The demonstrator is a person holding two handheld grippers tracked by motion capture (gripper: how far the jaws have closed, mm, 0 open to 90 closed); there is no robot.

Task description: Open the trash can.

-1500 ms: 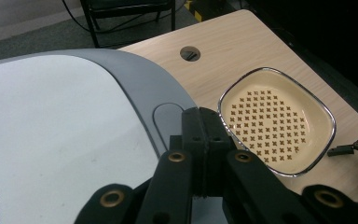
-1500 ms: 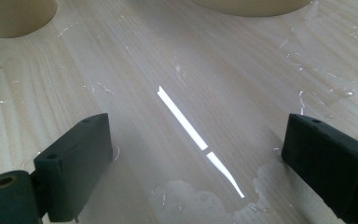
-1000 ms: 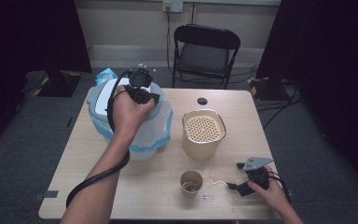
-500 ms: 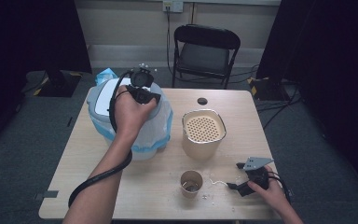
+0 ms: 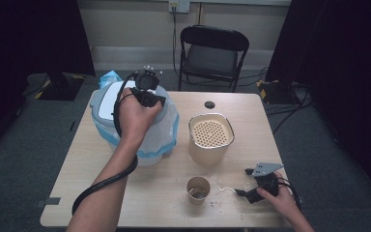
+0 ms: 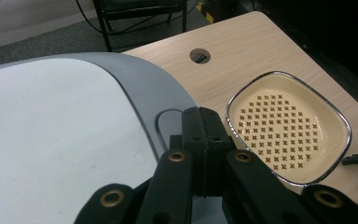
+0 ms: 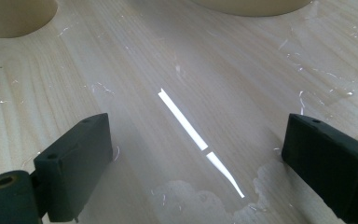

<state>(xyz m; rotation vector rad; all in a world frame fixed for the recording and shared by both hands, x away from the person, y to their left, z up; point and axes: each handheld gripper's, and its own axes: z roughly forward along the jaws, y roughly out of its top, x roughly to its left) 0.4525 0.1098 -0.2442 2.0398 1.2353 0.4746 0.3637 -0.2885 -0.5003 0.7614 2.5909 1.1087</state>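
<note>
Tongs unmoved: left tongs stay shut over the bin lid; right tongs rest wide on the desk.

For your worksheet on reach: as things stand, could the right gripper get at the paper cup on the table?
Probably yes. The right gripper rests on the table with jaws open, facing the paper cup, and only bare wood with some small scraps lies between them.

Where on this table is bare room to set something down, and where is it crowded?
Free: the table strip left of the paper cup, in front of the lidded bin, and the far right corner behind the cream container. Crowded: between cup and right gripper, where scraps and wet patches lie.
</note>
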